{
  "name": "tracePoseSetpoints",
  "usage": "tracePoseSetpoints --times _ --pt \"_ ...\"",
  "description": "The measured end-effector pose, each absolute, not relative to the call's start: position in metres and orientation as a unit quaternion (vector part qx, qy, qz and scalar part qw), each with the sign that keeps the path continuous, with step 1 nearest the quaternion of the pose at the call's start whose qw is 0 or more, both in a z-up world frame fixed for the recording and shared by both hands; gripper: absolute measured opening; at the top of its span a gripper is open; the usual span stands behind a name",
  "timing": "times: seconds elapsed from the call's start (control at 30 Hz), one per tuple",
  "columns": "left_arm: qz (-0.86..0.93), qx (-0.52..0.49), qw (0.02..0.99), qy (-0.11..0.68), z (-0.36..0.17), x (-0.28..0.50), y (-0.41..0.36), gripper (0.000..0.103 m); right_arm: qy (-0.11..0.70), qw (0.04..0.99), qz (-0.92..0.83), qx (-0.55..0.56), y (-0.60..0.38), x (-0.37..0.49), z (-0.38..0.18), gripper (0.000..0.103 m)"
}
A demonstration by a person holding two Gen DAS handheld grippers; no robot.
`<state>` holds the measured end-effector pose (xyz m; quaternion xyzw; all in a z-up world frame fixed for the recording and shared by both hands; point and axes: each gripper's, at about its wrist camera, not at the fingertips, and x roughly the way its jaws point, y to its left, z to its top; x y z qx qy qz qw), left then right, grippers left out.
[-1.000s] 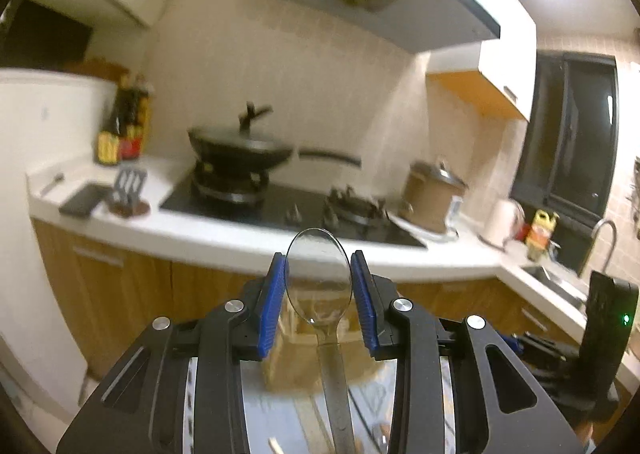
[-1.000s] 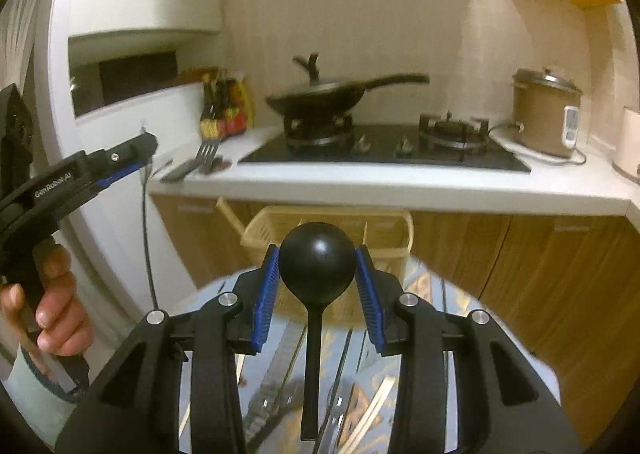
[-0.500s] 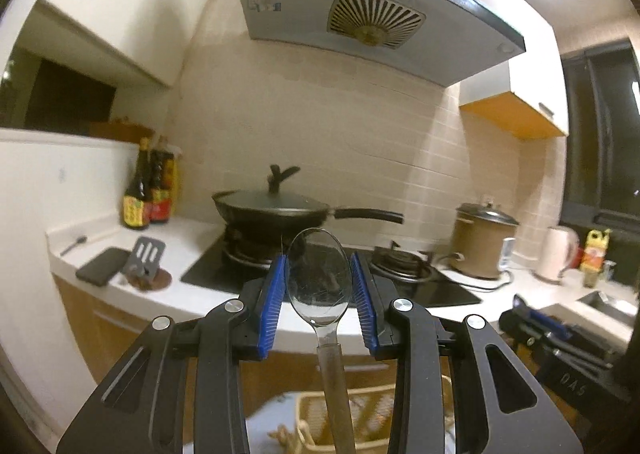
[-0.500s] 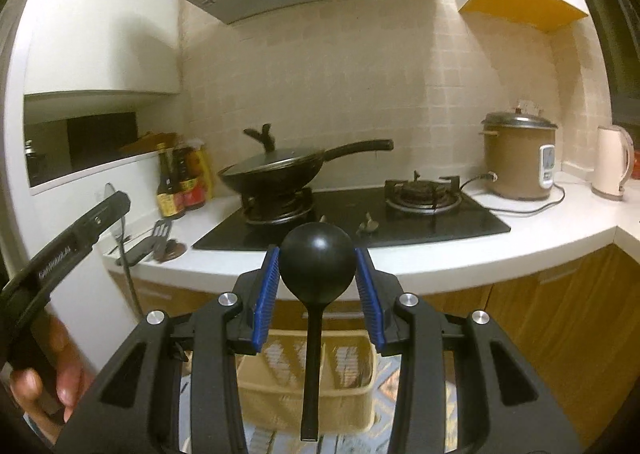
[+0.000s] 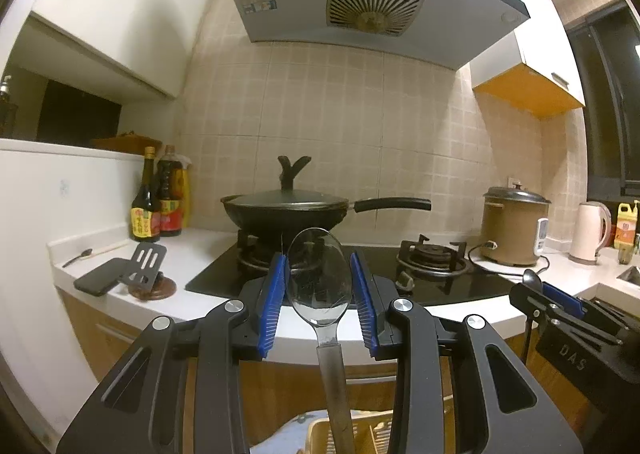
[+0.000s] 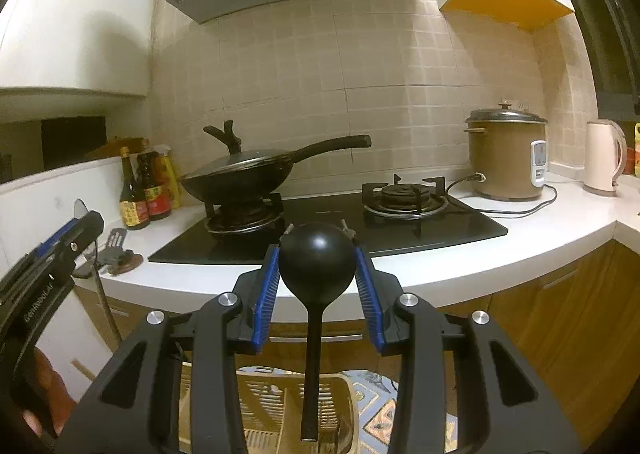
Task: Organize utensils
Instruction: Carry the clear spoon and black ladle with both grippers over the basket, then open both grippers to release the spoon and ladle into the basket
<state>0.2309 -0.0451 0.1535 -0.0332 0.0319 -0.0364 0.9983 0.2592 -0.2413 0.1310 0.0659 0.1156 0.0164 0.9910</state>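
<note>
My left gripper [image 5: 319,286] is shut on a clear plastic spoon [image 5: 320,278], bowl up between the blue pads, handle hanging down. My right gripper [image 6: 317,266] is shut on a black ladle [image 6: 317,254], bowl up, handle hanging down. Both are held high, level with the white counter [image 6: 460,254]. A beige slotted basket [image 6: 280,406] sits low beneath the right gripper; its rim also shows in the left wrist view [image 5: 316,426]. The right gripper shows at the right of the left wrist view [image 5: 560,314]; the left gripper shows at the left of the right wrist view [image 6: 52,254].
A black wok [image 5: 284,210] sits on the stove's left burner. Sauce bottles [image 5: 160,194], a phone [image 5: 102,276] and a slotted turner [image 5: 146,266] stand on the left counter. A rice cooker [image 6: 506,158] and kettle [image 6: 602,156] stand at the right. Wooden cabinets run below.
Both grippers have risen from low over the basket to counter height, each still holding its utensil. The view now looks across the stove at the range hood.
</note>
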Motion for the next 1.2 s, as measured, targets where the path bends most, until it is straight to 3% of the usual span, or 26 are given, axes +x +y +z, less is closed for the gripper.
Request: tracePoseSetpoints --times 0.63,0.73,1.2 --pt "-0.051 -0.033 0.996 0.059 0.130 0.234 -0.044 0.036 0.136 0.987 0.010 0.083 -0.247 0.260 0.100 0.037" --pt "-0.059 -0.038 0.996 0.062 0.133 0.229 -0.041 0.039 0.138 0.986 0.013 0.089 -0.249 0.252 0.102 0.051" --pt "-0.076 -0.057 0.993 0.071 0.167 0.169 -0.012 0.041 0.145 0.985 0.033 0.091 -0.248 0.182 0.138 0.051"
